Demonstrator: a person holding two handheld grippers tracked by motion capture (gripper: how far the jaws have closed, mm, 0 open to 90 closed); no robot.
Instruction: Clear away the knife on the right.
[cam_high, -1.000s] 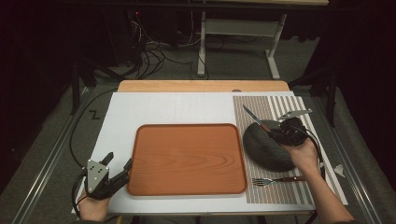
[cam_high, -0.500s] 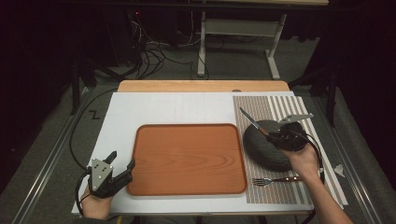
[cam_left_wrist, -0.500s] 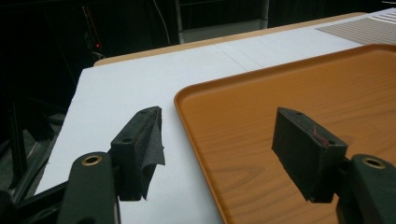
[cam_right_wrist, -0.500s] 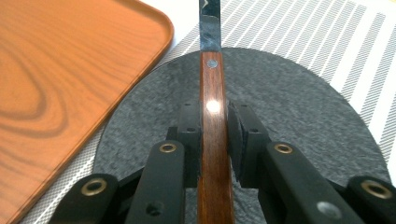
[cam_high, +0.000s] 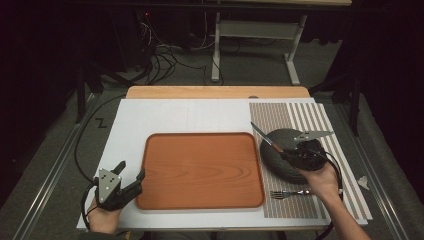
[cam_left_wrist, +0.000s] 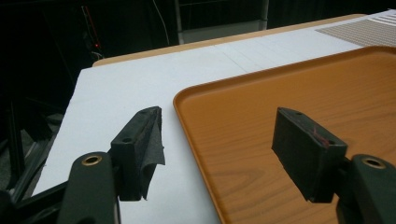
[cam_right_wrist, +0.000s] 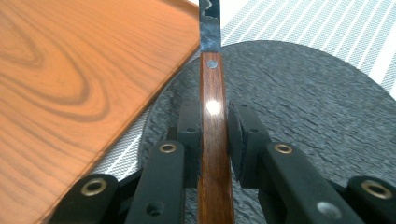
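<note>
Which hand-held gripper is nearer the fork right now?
Right. The right hand-held gripper, shut on the knife, hovers just beyond the fork. The left hand-held gripper sits across the tray.

We count one wooden tray (cam_high: 200, 170) at the middle of the table, one dark round plate (cam_high: 280, 150) at its 3 o'clock, one knife (cam_high: 262, 136) with a wooden handle, and one fork (cam_high: 290, 193) at the plate's 6 o'clock. We count one striped mat (cam_high: 320, 120) at the tray's 3 o'clock. We see two grippers: the left gripper (cam_high: 131, 172) at the tray's 8 o'clock and the right gripper (cam_high: 286, 155) at the plate.
</note>
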